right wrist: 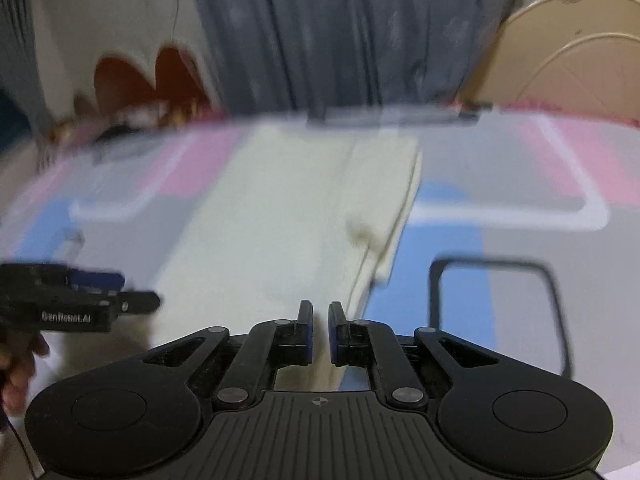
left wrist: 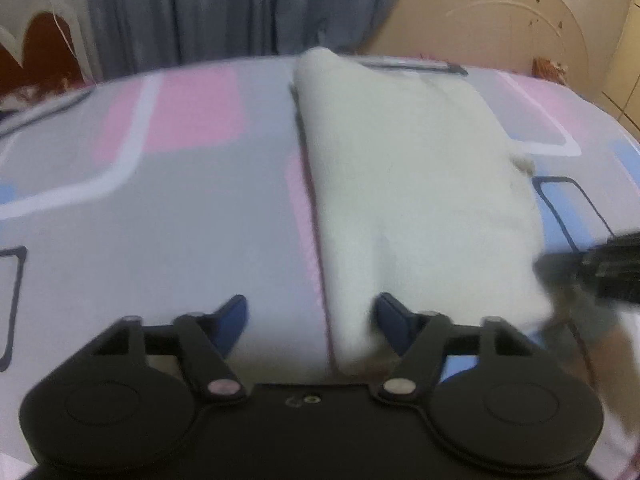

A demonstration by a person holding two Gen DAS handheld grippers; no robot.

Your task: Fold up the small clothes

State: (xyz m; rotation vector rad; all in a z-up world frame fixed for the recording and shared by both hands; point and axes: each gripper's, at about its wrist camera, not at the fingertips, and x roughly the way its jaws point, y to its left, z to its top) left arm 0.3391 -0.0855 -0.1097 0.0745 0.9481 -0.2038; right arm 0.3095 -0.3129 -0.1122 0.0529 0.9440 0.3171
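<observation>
A cream folded garment (left wrist: pixel 408 184) lay lengthwise on the pink, grey and blue patterned bedsheet (left wrist: pixel 160 216), running ahead from both sets of jaws. Grey curtains (right wrist: pixel 340 40) hung beyond. The left gripper (left wrist: pixel 312 316) pointed steeply down, jaws wide, straddling the cloth's near left edge without pinching it. The right gripper (right wrist: pixel 320 330) stood nearly closed; whether it nipped cloth was unclear. Only the right view showed a hand (right wrist: pixel 16 372).

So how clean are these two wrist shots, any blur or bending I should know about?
Left wrist view: soft all over, the white cloth fuzzy-edged, the right tool smeared at the frame's edge, the bedsheet bowed by the fisheye. Right wrist view: blurred more toward the far edge and curtain, its own fingers fairly crisp; dim, even light, no glare.
</observation>
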